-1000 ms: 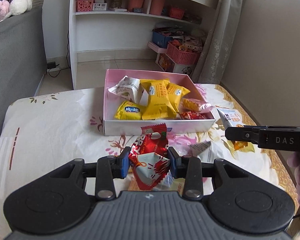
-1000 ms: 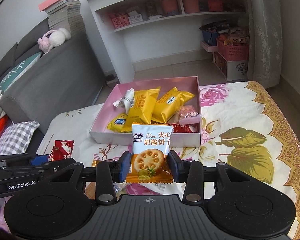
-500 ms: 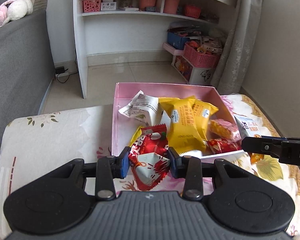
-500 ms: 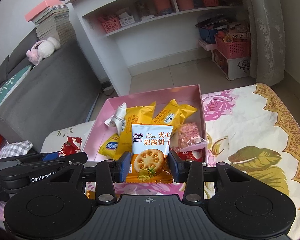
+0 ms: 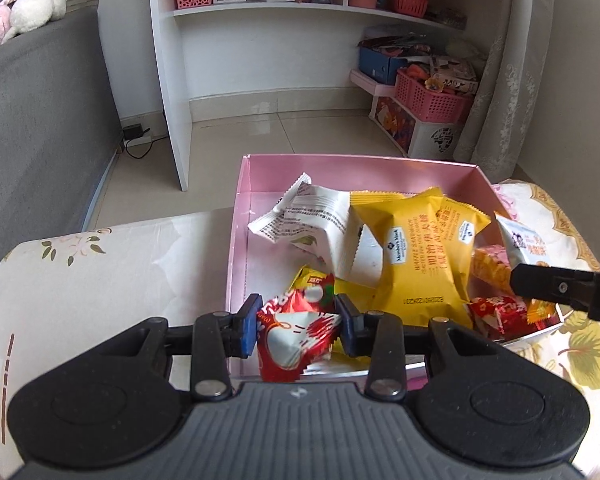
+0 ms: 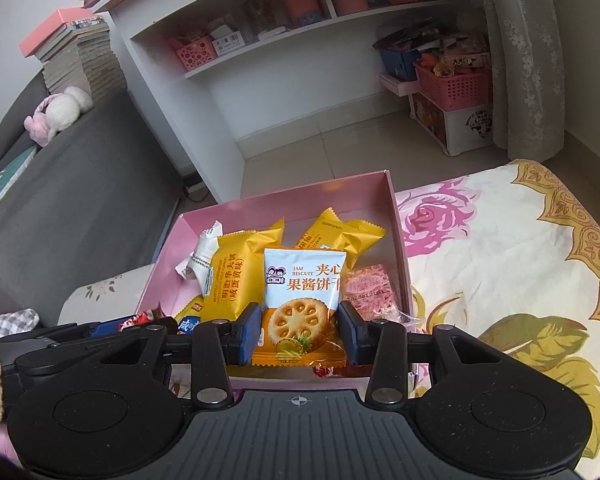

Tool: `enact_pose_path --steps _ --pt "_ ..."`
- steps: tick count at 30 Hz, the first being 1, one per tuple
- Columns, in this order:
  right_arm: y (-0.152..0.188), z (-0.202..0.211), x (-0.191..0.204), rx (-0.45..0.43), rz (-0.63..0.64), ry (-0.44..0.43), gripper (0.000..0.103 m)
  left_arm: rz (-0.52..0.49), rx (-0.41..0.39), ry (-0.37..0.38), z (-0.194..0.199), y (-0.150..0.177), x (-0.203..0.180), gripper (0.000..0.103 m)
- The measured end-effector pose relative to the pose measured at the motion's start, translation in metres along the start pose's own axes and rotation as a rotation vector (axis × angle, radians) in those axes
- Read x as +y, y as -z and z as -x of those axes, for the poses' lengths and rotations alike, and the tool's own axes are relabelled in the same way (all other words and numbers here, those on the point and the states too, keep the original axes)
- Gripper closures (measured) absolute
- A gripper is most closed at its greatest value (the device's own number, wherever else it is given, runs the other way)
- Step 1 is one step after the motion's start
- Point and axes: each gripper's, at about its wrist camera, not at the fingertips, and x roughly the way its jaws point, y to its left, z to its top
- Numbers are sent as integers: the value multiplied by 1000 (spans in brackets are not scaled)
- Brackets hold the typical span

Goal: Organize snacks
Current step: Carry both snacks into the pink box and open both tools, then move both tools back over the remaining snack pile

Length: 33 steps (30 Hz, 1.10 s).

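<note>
My left gripper (image 5: 298,326) is shut on a red and white snack packet (image 5: 296,336), held over the near left corner of the pink box (image 5: 240,216). My right gripper (image 6: 300,330) is shut on a jam biscuit packet (image 6: 302,292), white above and orange below, held over the near edge of the same pink box (image 6: 398,224). Inside the box lie yellow cake packets (image 5: 416,256), a white packet (image 5: 316,220), a pink packet (image 6: 370,290) and small red ones (image 5: 496,310). The right gripper's finger and its biscuit packet (image 5: 524,240) show at the right of the left wrist view.
The box stands on a flower-print cloth (image 6: 500,248) over a table. Beyond it are a tiled floor, a white shelf unit (image 5: 172,80), pink baskets (image 5: 432,96) and a curtain (image 6: 528,60). A grey sofa (image 5: 40,112) with a plush toy runs along the left.
Both grippers have moved forward and down with their packets, from the cloth in front of the box to over the box's near edge. The grips have not changed.
</note>
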Motion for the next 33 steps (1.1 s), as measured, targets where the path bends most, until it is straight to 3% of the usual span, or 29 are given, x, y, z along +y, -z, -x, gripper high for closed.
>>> enact_pose_path --steps 2,5,6,7,9,12,23,33 --pt "0 -2 1 -2 0 -1 62 -6 -8 -1 0 2 1 66" --pt "0 -2 2 -18 1 5 60 -6 -28 3 2 4 3 56" --pt "0 -1 2 -23 -2 6 49 -7 -34 0 3 4 3 46" --pt "0 0 2 -27 -11 8 33 -8 -37 16 3 5 3 43" --pt "-1 2 1 -36 -28 1 28 -10 -38 41 5 6 4 34" --pt "-2 6 1 -34 -29 -6 27 -27 -51 41 10 7 0 21" --pt "1 38 11 -68 4 -5 17 -15 -80 69 40 19 -1 11" --pt "24 78 24 -83 87 1 12 -54 -78 56 75 55 7 7"
